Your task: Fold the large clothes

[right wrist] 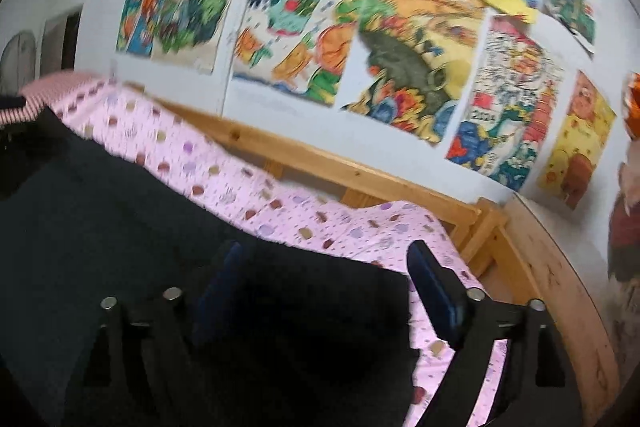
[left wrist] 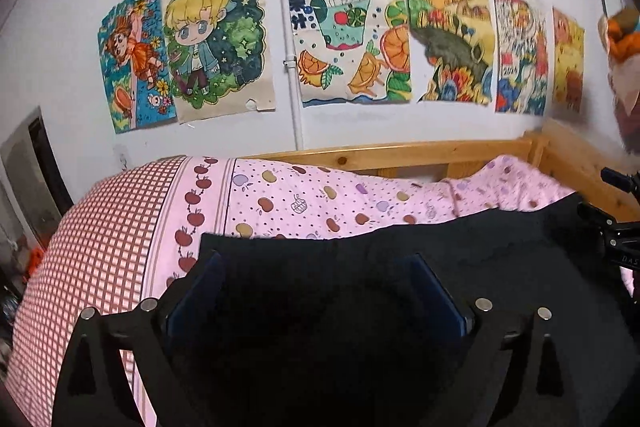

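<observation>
A large black garment [left wrist: 400, 267] lies spread on a bed with a pink fruit-print sheet [left wrist: 304, 199]. In the left wrist view my left gripper [left wrist: 316, 267] is open, its blue-padded fingers wide apart over the garment's near left part. In the right wrist view the garment [right wrist: 120, 211] fills the lower left, and my right gripper [right wrist: 324, 263] is open over its right edge, with the right finger [right wrist: 436, 291] above the pink sheet [right wrist: 360, 227]. The right gripper's black body [left wrist: 616, 227] also shows at the right edge of the left wrist view.
A red-checked part of the bedding [left wrist: 100, 251] lies at the left. A wooden bed rail [left wrist: 400, 155] runs along the wall, which is covered in colourful drawings [left wrist: 348, 39]. A wooden corner post [right wrist: 488, 227] stands at the bed's far right. The right wrist view is motion-blurred.
</observation>
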`<act>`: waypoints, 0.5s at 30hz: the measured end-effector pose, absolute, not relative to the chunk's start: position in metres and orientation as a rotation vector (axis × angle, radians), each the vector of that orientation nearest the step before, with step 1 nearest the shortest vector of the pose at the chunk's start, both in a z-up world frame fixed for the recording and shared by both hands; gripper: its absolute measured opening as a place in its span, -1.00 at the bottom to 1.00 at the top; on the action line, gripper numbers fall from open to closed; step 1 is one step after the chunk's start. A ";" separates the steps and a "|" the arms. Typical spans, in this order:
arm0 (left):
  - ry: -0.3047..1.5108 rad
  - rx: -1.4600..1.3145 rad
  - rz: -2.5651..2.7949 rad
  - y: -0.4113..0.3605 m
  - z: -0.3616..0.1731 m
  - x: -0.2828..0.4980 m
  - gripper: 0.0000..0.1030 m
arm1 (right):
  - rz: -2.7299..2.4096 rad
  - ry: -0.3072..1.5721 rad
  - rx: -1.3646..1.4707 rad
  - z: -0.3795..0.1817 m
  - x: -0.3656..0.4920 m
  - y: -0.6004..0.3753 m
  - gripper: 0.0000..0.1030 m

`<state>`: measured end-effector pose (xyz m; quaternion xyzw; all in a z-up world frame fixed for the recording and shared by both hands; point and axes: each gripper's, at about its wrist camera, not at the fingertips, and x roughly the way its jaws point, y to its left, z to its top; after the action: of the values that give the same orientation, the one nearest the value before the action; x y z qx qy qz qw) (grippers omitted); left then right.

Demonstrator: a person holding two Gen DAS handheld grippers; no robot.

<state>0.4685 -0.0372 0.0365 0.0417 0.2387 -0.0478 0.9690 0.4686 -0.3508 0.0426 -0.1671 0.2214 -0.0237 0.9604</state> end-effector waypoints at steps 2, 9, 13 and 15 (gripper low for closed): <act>0.478 0.060 -0.111 -0.033 0.039 0.462 0.86 | -0.032 0.442 -0.294 0.050 0.457 -0.357 0.73; 0.478 0.082 -0.198 -0.040 0.026 0.447 0.92 | 0.090 0.564 -0.190 0.030 0.445 -0.357 0.81; 0.531 0.126 -0.191 -0.051 0.012 0.460 0.92 | 0.069 0.617 -0.258 0.008 0.451 -0.353 0.80; 0.552 0.130 -0.190 -0.054 0.008 0.465 0.92 | 0.039 0.645 -0.264 0.002 0.457 -0.359 0.80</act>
<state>0.4653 -0.0545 0.0082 0.0639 0.2718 -0.0935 0.9557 0.4573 -0.3591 0.0019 -0.1292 0.3159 0.0190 0.9398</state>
